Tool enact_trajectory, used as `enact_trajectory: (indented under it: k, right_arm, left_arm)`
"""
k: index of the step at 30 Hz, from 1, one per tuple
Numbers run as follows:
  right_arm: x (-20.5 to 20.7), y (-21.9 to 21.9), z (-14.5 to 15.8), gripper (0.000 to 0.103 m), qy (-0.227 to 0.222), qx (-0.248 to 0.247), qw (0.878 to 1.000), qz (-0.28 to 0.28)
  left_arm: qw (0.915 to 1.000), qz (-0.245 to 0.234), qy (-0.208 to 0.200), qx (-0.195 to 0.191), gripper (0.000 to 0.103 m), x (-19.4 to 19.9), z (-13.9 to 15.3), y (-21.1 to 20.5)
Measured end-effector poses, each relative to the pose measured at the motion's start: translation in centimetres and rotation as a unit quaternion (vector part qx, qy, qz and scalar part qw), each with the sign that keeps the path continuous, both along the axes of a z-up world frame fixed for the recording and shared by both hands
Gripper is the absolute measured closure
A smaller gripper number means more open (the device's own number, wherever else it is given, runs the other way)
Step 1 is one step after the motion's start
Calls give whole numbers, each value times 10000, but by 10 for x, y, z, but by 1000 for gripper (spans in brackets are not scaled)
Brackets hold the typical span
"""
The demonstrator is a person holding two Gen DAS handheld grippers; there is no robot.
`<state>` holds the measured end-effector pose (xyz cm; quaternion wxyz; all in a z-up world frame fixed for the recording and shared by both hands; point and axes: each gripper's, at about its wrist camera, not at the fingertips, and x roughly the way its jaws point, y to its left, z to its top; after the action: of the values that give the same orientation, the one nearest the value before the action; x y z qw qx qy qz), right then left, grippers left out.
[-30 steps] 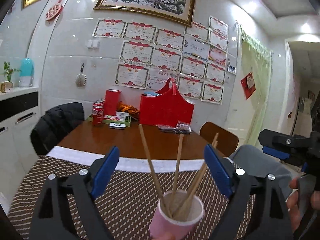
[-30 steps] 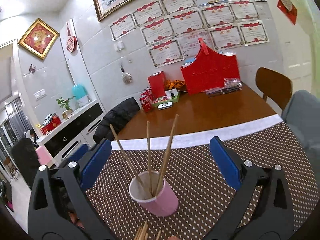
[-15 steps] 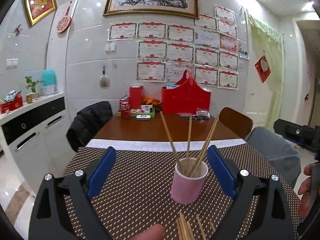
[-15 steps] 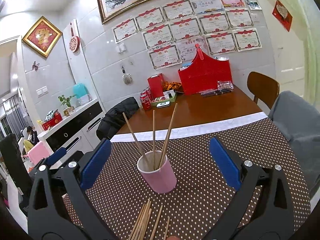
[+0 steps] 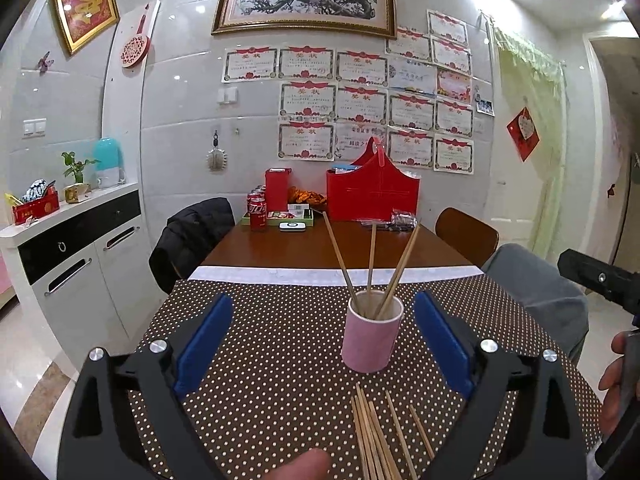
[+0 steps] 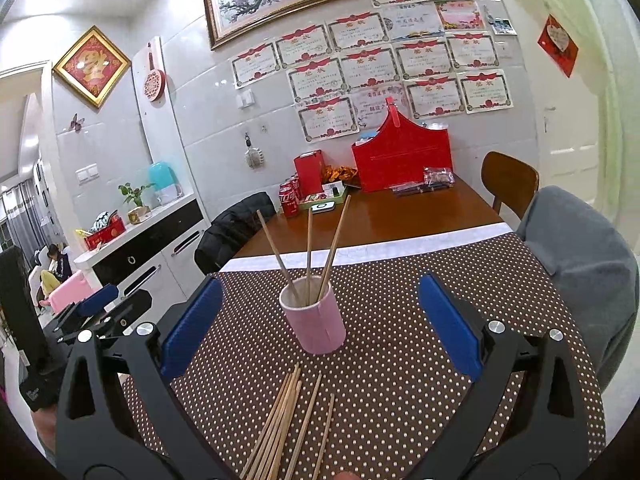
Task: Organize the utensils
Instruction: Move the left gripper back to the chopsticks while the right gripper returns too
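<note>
A pink cup (image 5: 372, 340) stands upright on the brown dotted tablecloth (image 5: 260, 360) and holds three wooden chopsticks (image 5: 372, 256). Several loose chopsticks (image 5: 380, 436) lie flat in front of it. My left gripper (image 5: 322, 344) is open and empty, set back from the cup, which sits between its blue pads. In the right wrist view the cup (image 6: 316, 320), its chopsticks (image 6: 310, 240) and the loose chopsticks (image 6: 284, 420) show too. My right gripper (image 6: 320, 320) is open and empty, set back from the cup.
The far table half holds a red bag (image 5: 372, 194), a red box (image 5: 278, 188), cola cans (image 5: 257, 212) and a tray (image 5: 280, 220). A chair with a black jacket (image 5: 192, 232) stands left, a wooden chair (image 5: 466, 236) right. A grey garment (image 6: 580, 260) lies at the right edge.
Both grippers have pulled back and up from the cup. The cup now sits farther ahead, and the loose chopsticks on the cloth have come into view.
</note>
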<state>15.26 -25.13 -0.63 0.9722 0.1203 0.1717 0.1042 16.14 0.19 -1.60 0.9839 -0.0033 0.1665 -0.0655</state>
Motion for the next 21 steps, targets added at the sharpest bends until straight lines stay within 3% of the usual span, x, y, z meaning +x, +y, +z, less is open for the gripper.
enact_trajectory:
  k: [8, 21]
  right_arm:
    - [-10, 5, -23, 6, 270, -95, 9996, 45]
    - [-9, 2, -59, 6, 719, -12, 9974, 48]
  left_arm:
    - [9995, -25, 285, 115, 12, -13, -24, 3]
    - [9906, -148, 1296, 402, 12, -8, -90, 3]
